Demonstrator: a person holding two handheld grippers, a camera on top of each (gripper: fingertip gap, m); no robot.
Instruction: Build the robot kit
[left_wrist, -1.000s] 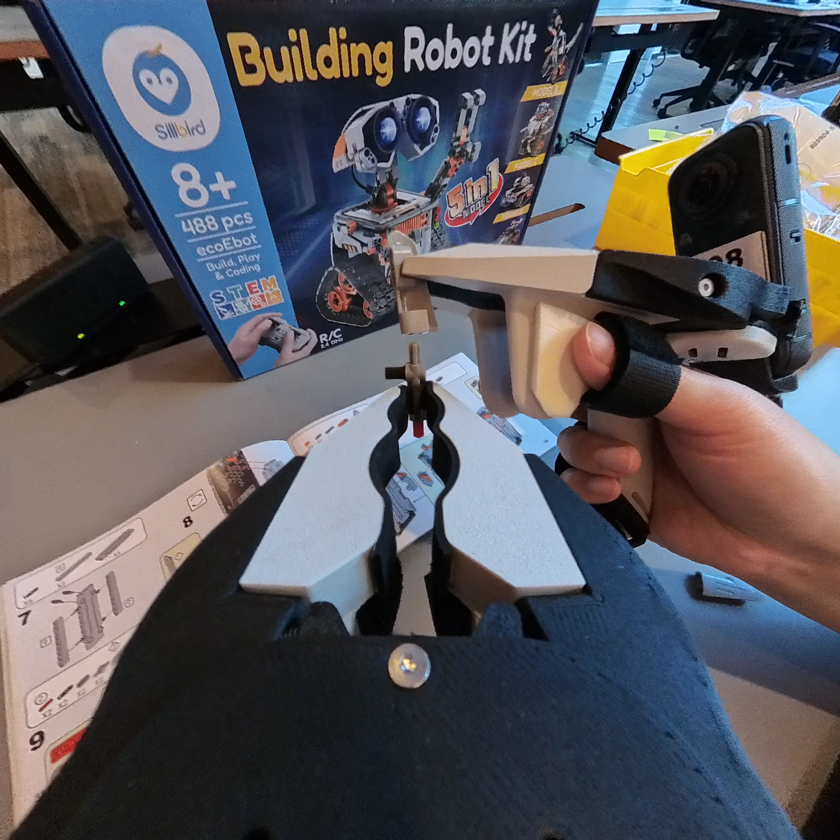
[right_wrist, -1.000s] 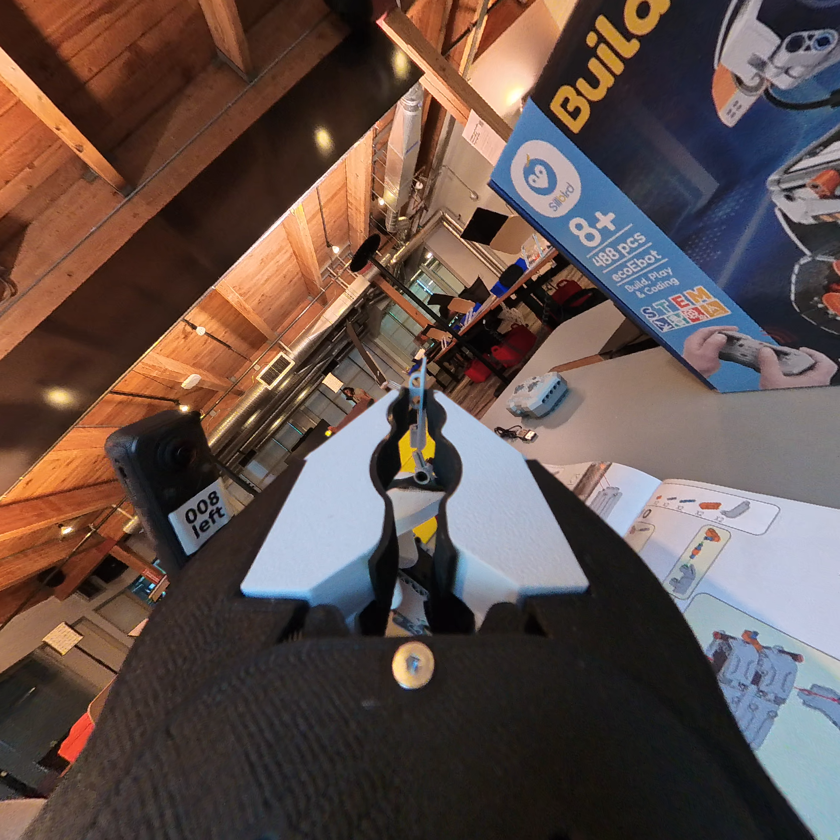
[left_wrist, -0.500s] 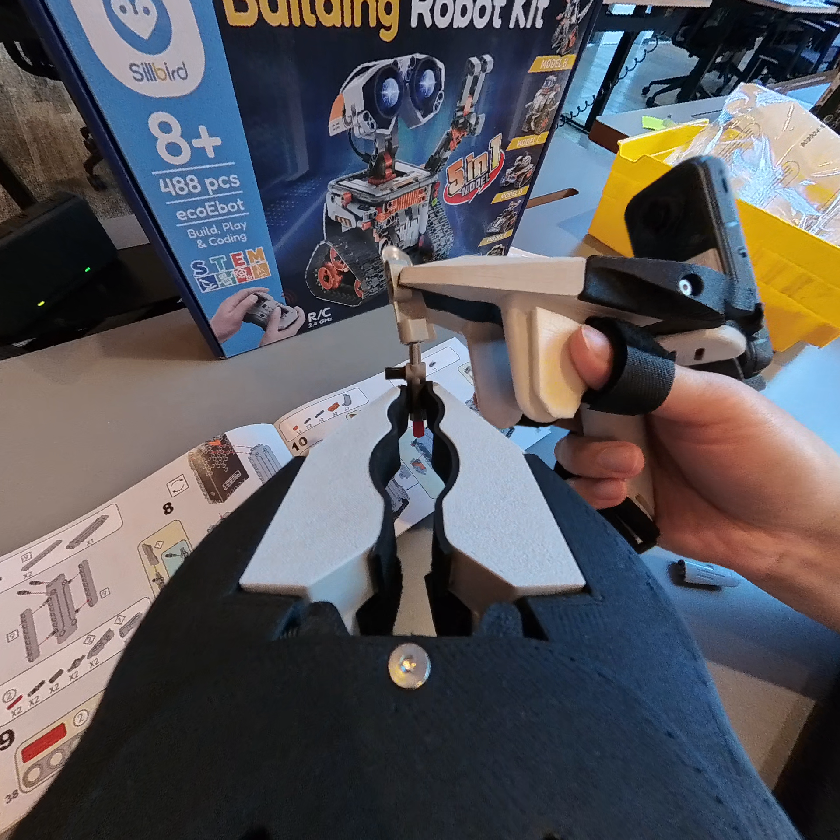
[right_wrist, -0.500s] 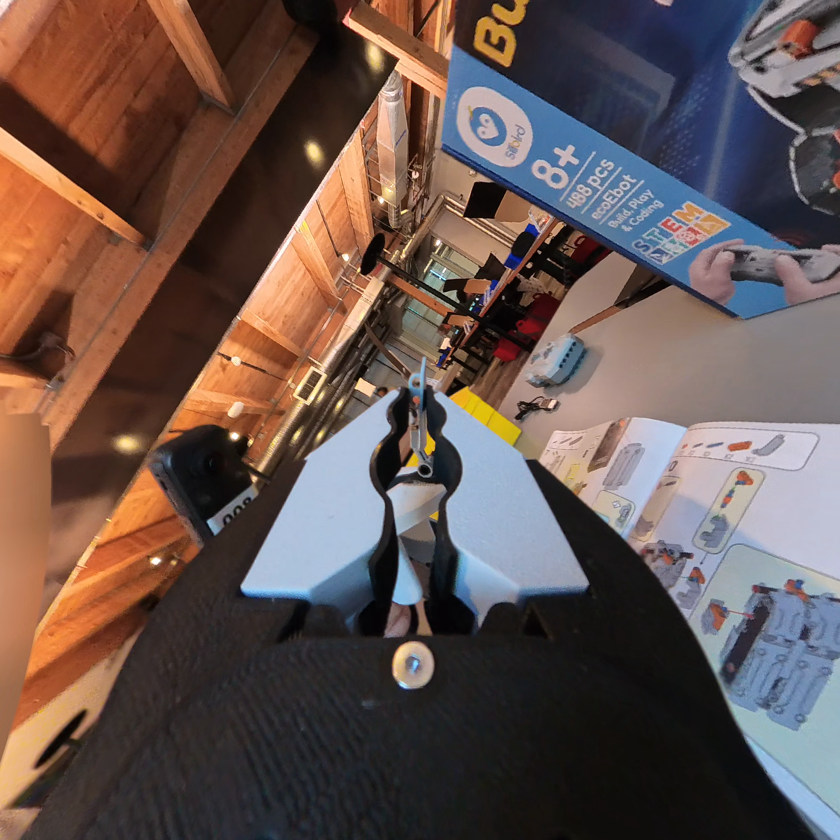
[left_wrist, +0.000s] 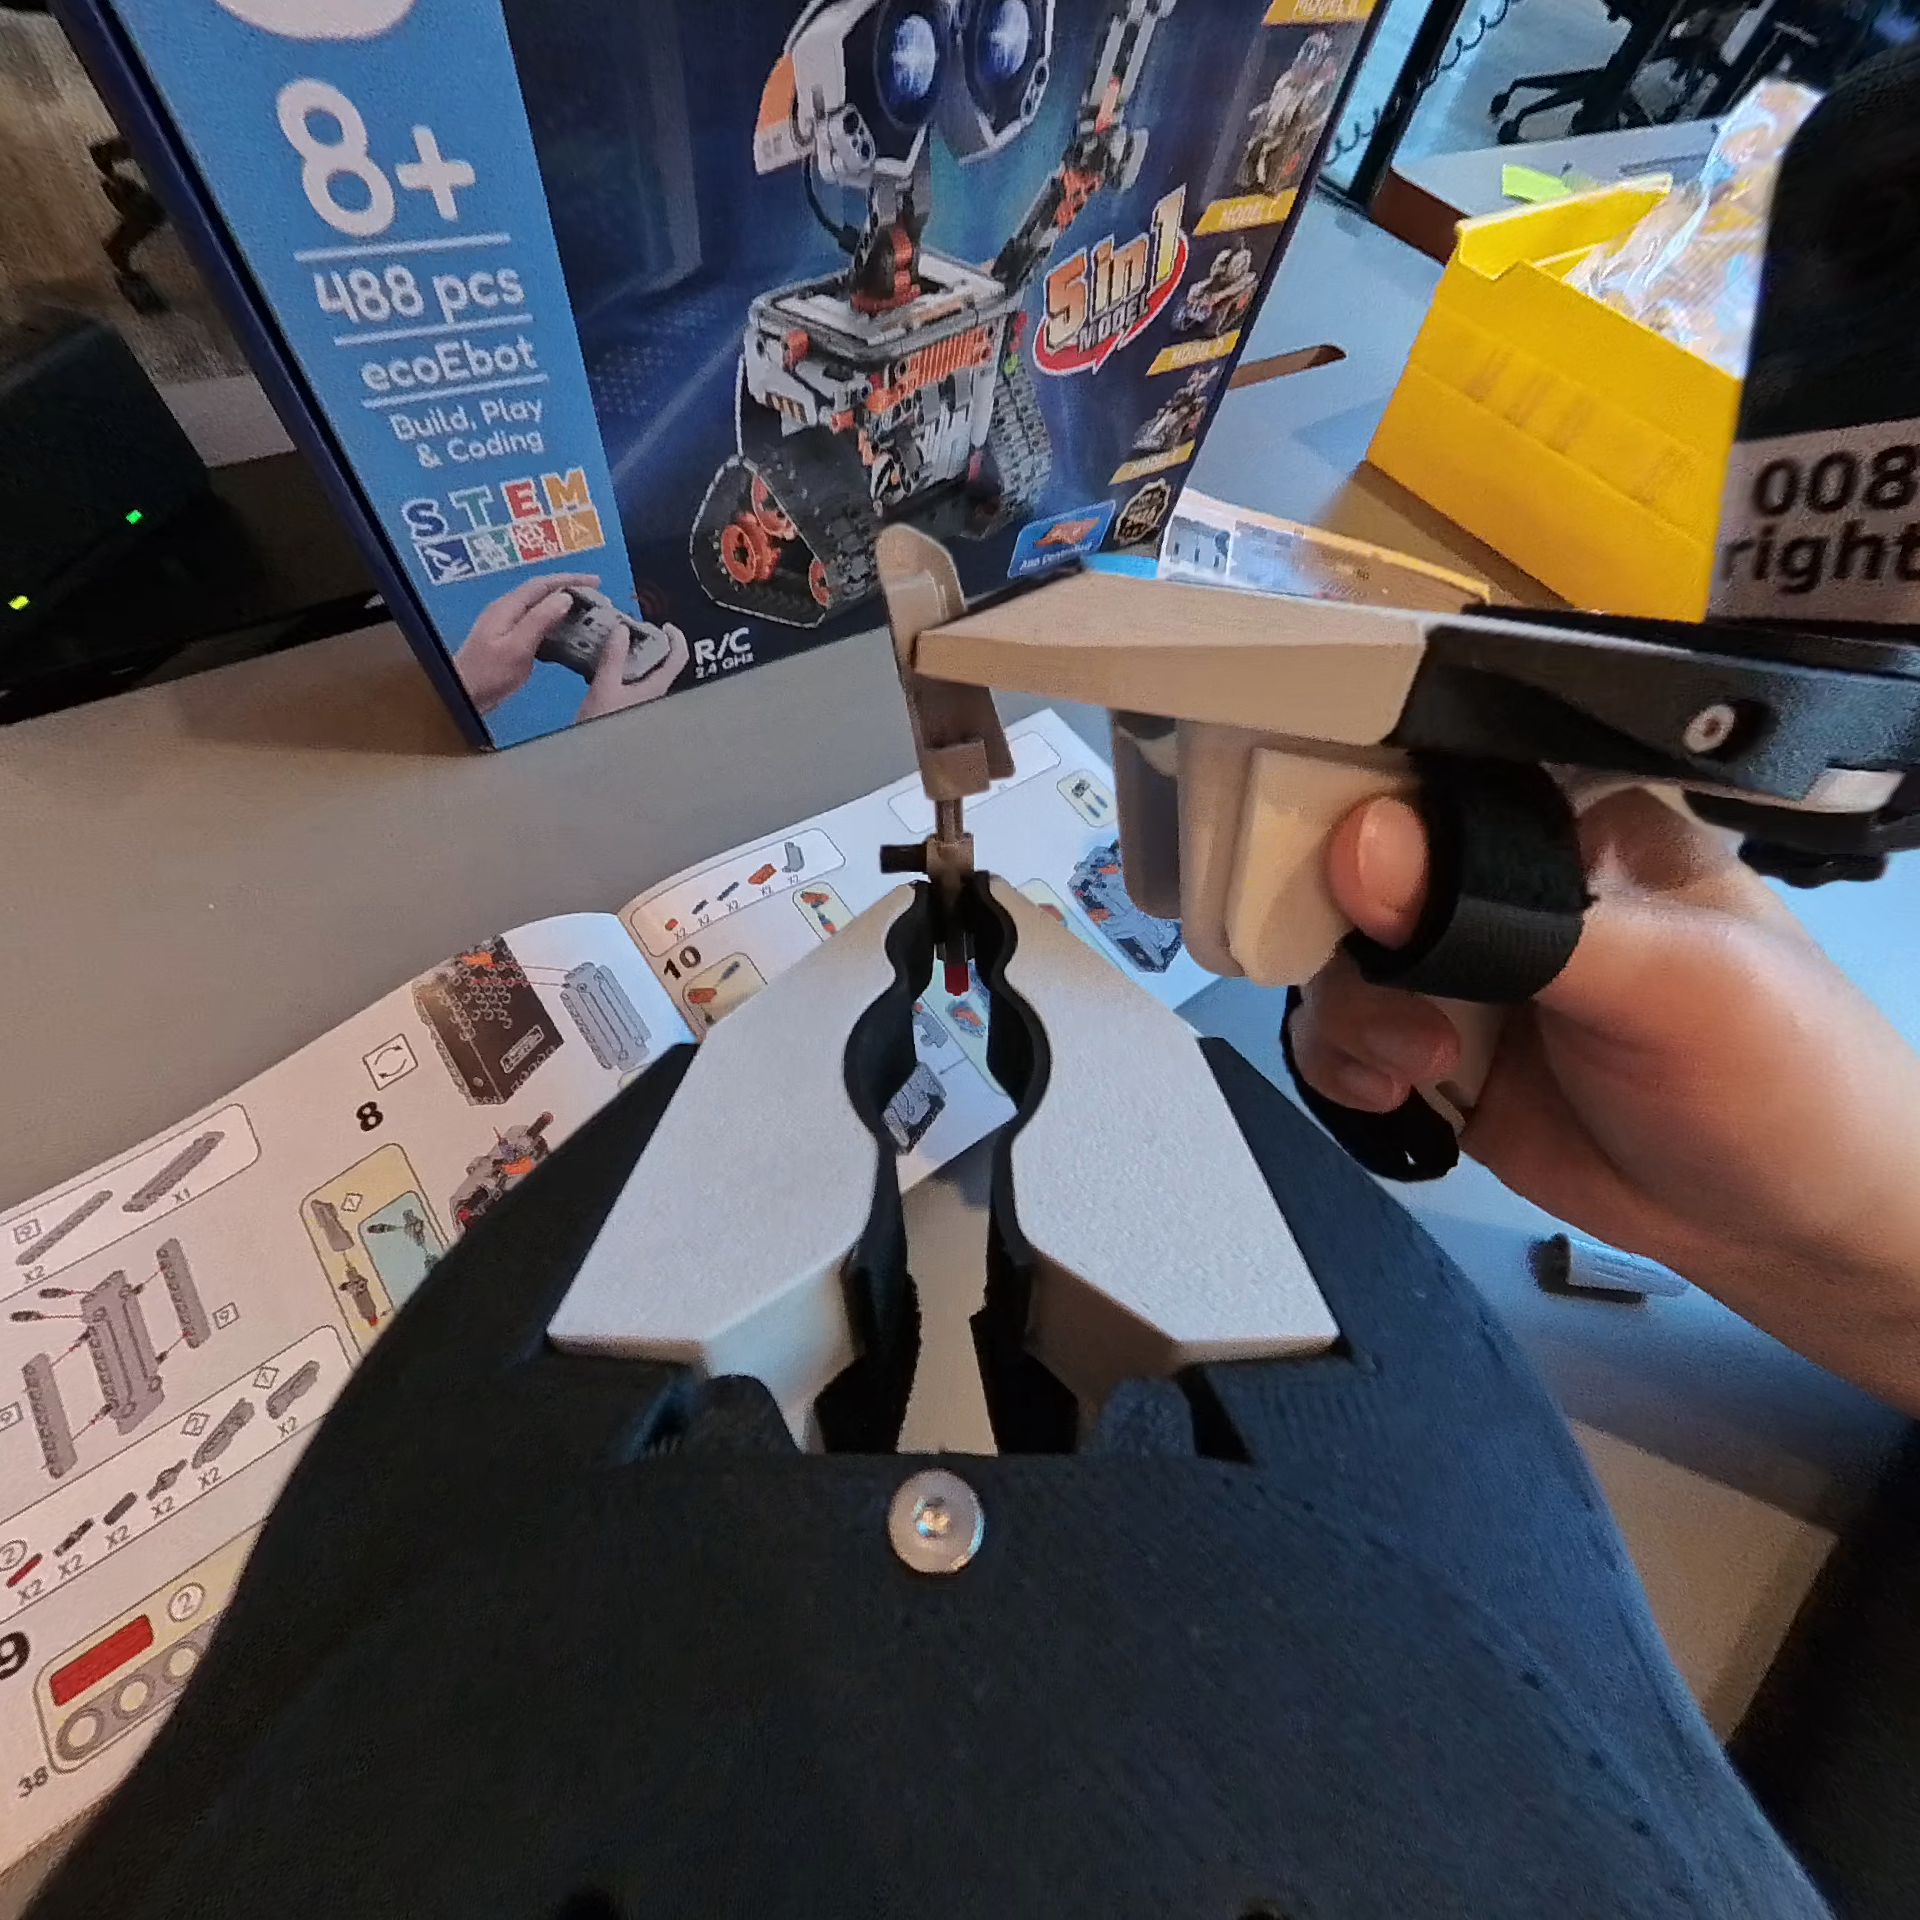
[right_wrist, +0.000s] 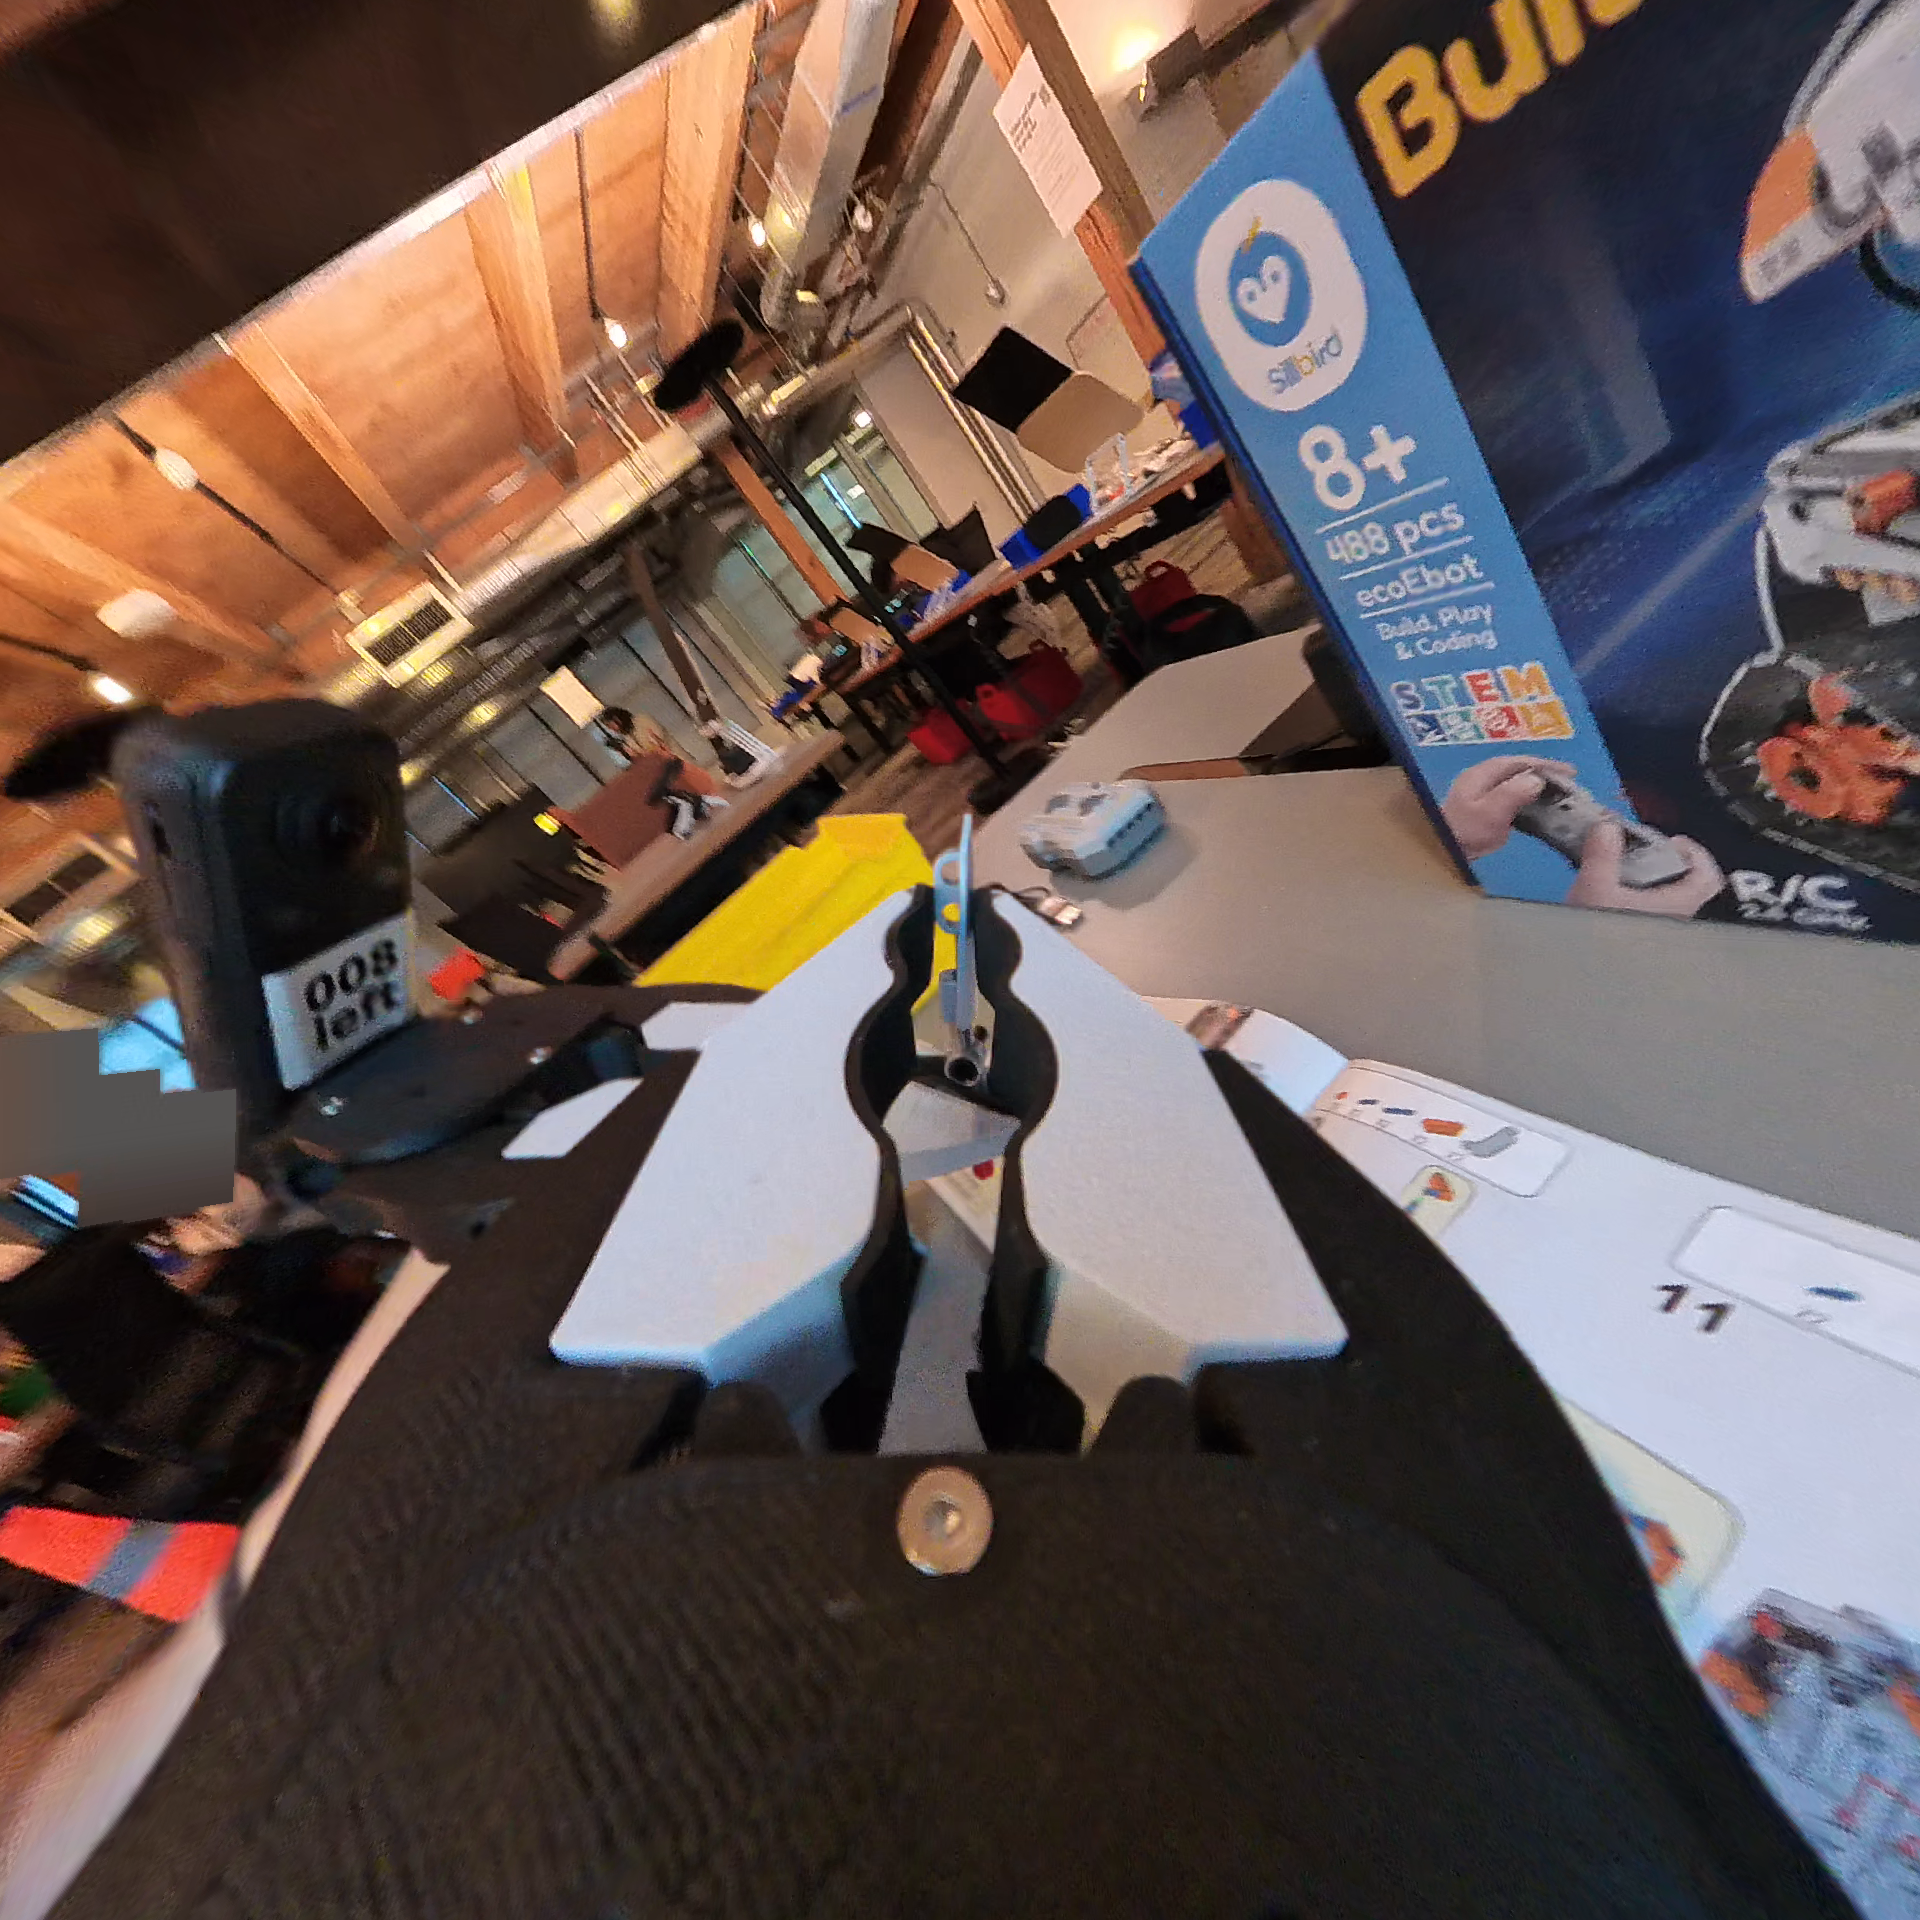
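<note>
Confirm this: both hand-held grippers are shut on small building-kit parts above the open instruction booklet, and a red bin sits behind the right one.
Not quite: the bin is yellow, not red, as the left wrist view shows. The rest holds: the left hand-held gripper is shut on a small pin assembly, the right hand-held gripper on a grey connector piece, both above the open instruction booklet.

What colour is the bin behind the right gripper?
Yellow bin, clearest in the left wrist view.
</note>
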